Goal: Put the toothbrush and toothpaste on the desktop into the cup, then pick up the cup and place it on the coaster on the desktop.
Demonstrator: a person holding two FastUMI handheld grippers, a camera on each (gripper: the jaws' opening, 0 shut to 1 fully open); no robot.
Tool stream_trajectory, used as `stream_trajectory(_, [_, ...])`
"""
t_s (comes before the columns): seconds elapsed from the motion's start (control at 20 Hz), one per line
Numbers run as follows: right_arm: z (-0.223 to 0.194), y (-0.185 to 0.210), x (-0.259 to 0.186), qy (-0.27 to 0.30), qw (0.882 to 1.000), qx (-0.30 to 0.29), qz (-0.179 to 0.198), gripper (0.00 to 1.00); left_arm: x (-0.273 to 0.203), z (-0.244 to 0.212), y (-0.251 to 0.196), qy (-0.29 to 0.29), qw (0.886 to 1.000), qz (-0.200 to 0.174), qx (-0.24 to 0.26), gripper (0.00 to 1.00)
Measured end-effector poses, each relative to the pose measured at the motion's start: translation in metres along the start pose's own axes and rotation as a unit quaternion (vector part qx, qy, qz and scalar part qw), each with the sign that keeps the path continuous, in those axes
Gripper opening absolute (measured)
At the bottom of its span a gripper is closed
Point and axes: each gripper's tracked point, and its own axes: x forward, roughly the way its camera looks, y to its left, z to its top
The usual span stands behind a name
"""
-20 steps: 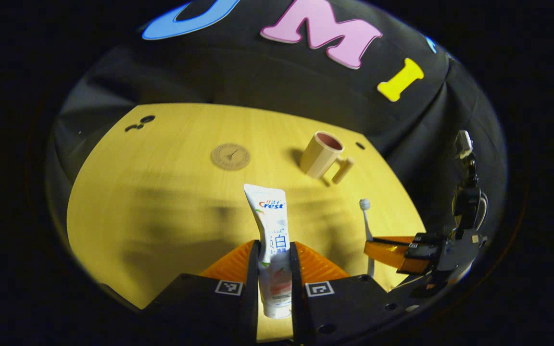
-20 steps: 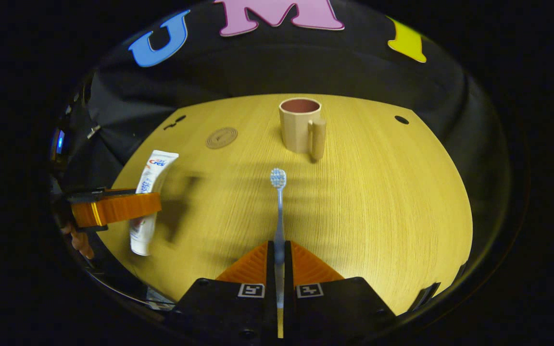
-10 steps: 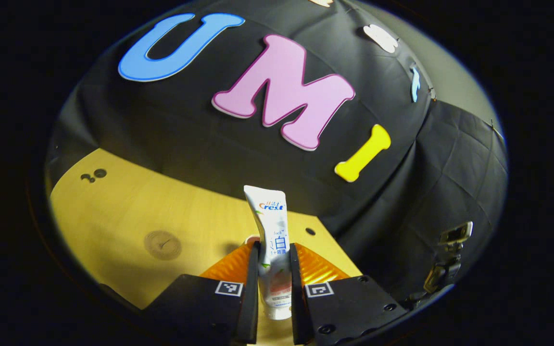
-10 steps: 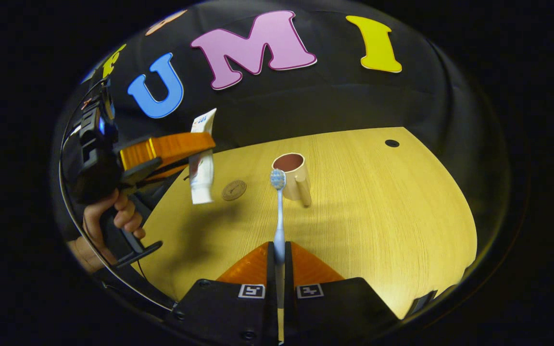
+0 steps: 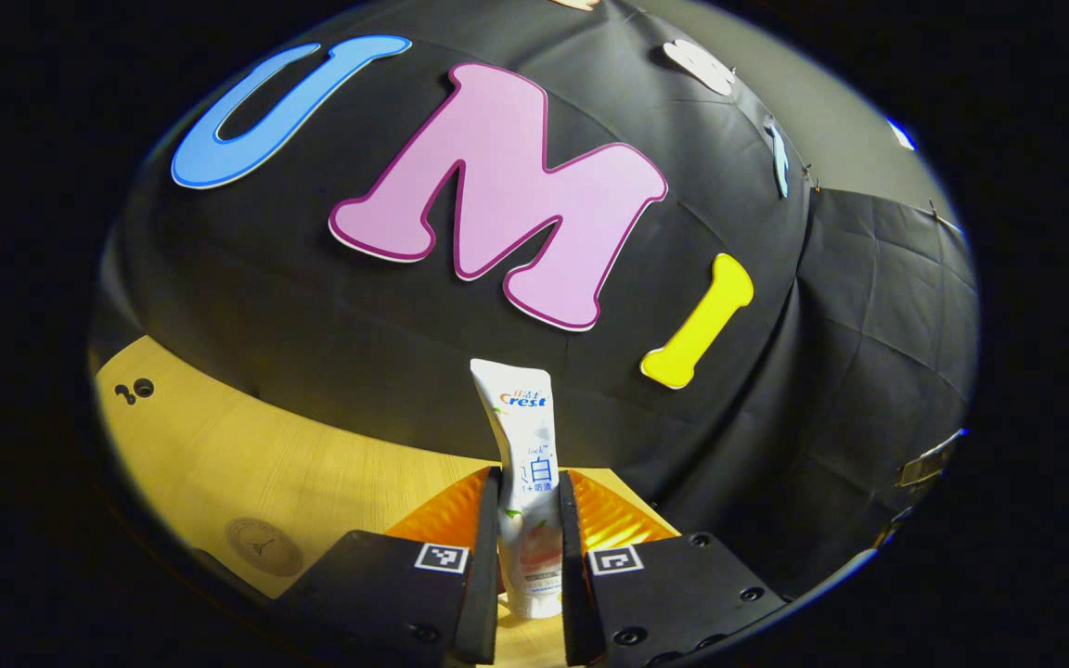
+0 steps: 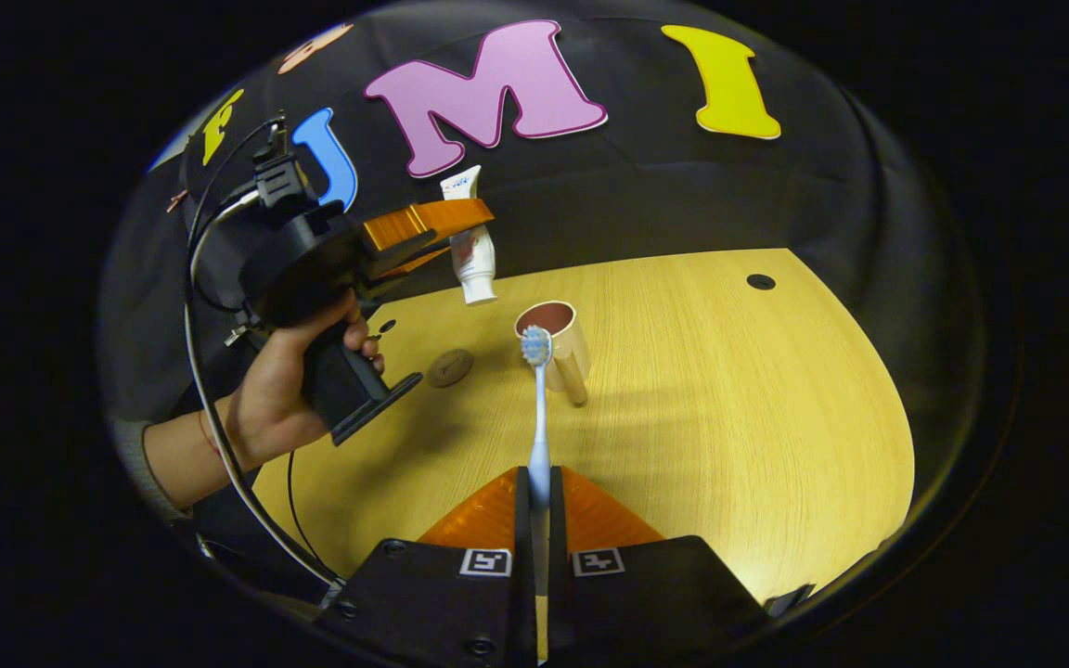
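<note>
Left gripper [image 5: 529,520]: clenched on the toothpaste [image 5: 525,464], both fingers pressing the tube, which stands upright with its cap end down. In the right gripper view the tube [image 6: 471,250] hangs in the air above and just left of the cup [image 6: 555,334], clear of its rim. Right gripper [image 6: 539,506]: clamped on the toothbrush [image 6: 539,408] handle, bristles pointing forward, held above the desk [image 6: 729,390]. The cup stands upright on the desk. Coaster [image 6: 450,367] lies flat left of the cup, apart from it.
</note>
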Motion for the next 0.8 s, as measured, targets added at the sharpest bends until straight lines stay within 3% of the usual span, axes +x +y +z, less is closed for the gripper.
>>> stream_trajectory(0.4, [0.013,-0.018,0.010,-0.013,1.000,0.021,0.014,0.09,0.052,-0.042,0.032,-0.002,0.999,0.031,0.023,0.33])
stream_trajectory(0.6, [0.018,-0.030,0.012,-0.016,0.999,0.028,0.010,0.09,0.069,-0.077,0.043,0.030,0.996,0.055,0.056,0.33])
stream_trajectory(0.8, [0.020,-0.041,0.011,-0.019,0.999,0.033,0.006,0.09,0.068,-0.106,0.042,0.058,0.993,0.054,0.084,0.33])
